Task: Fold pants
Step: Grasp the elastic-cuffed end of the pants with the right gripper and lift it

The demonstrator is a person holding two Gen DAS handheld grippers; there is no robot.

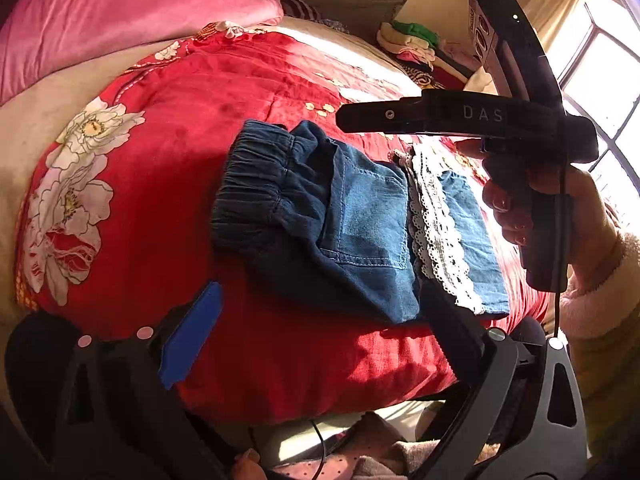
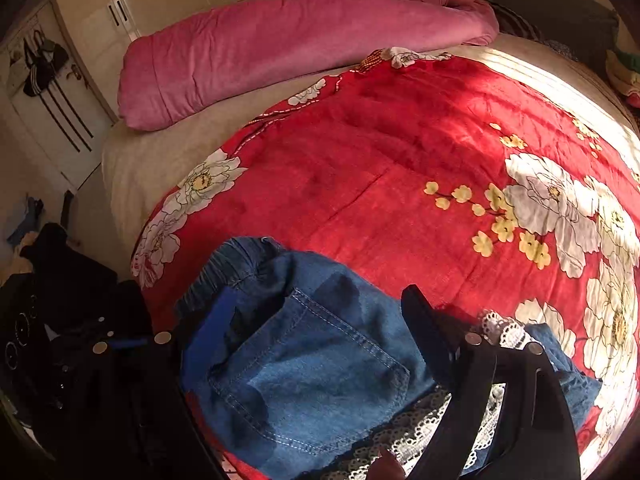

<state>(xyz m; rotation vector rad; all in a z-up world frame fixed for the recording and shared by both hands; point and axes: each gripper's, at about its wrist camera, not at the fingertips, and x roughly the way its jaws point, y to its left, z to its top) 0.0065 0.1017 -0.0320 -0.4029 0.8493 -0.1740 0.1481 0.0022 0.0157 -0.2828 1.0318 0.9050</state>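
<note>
The pants (image 1: 352, 216) lie folded into a compact bundle on the red quilt (image 1: 224, 92), which covers the bed (image 2: 168, 160). Their gathered dark waistband (image 1: 248, 188) faces the pink blanket (image 1: 120, 24) side of the quilt, and the white lace trim (image 1: 436, 228) of the leg hems lies on the opposite side of the bundle, on top of the denim. A back pocket (image 2: 304, 376) faces up in the middle of the bundle.

The left claw (image 1: 320, 320) stands wide, its blue pad (image 1: 192, 336) over the quilt just beside the waistband end and its other finger beside the lace end; neither pad presses on the pants. The right claw (image 2: 316, 328) is also spread wide above the pants, with the pocket showing between its fingers and nothing gripped. In the left wrist view a hand (image 1: 560, 208) in a fluffy sleeve (image 1: 600, 292) holds the right claw's handle beyond the lace end of the pants.

A pile of clothes (image 1: 416, 48) sits past the far edge of the quilt, near the window (image 1: 600, 80).
</note>
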